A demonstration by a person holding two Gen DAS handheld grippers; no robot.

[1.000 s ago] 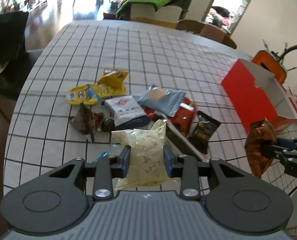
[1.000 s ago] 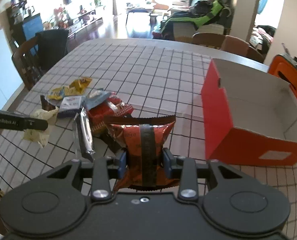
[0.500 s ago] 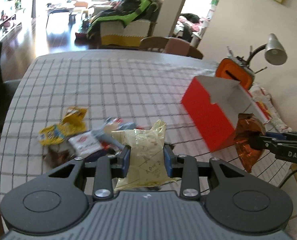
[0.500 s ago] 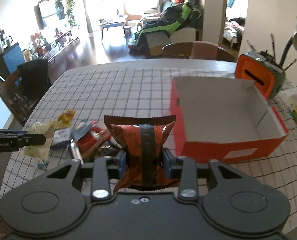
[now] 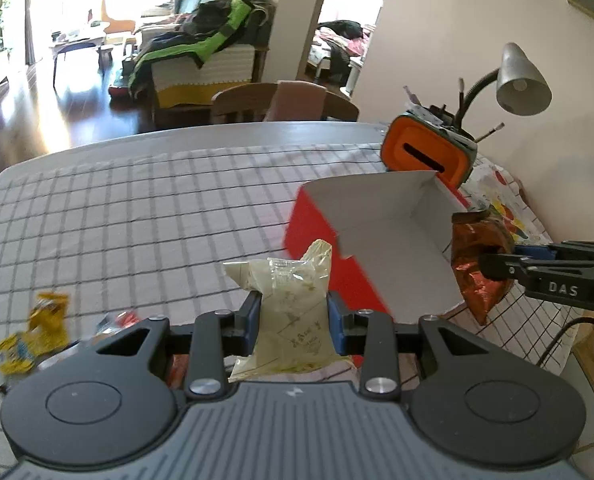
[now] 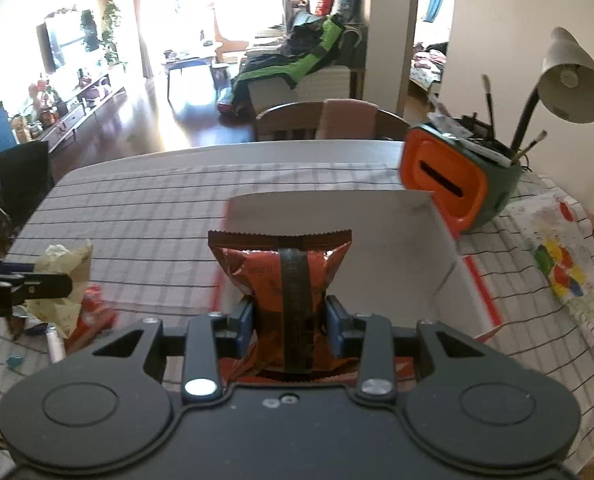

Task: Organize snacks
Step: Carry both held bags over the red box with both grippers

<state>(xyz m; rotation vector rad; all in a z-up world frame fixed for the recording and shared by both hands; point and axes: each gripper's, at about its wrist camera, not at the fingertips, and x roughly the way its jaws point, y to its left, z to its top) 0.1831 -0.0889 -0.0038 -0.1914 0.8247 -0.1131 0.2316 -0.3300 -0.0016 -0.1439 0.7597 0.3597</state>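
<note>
My left gripper [image 5: 295, 316] is shut on a pale yellow snack packet [image 5: 291, 308], held in the air left of the open red box [image 5: 393, 240]. The right gripper [image 6: 289, 320] is shut on an orange-brown snack bag [image 6: 281, 276], held in front of the box's white inside [image 6: 393, 264]. In the left wrist view the orange-brown bag [image 5: 477, 264] hangs at the box's right end. From the right wrist view the yellow packet [image 6: 65, 276] shows at far left. Loose snacks [image 5: 37, 336] lie on the checked tablecloth at lower left.
An orange and green pen holder [image 6: 457, 176] and a grey desk lamp [image 6: 569, 80] stand behind the box. A colourful printed cloth [image 6: 565, 268] lies right of it. Chairs [image 5: 281, 102] stand at the table's far edge.
Both grippers rose and swung right, away from the snack pile and toward the red box, each keeping its packet. The box now looms larger in both views.
</note>
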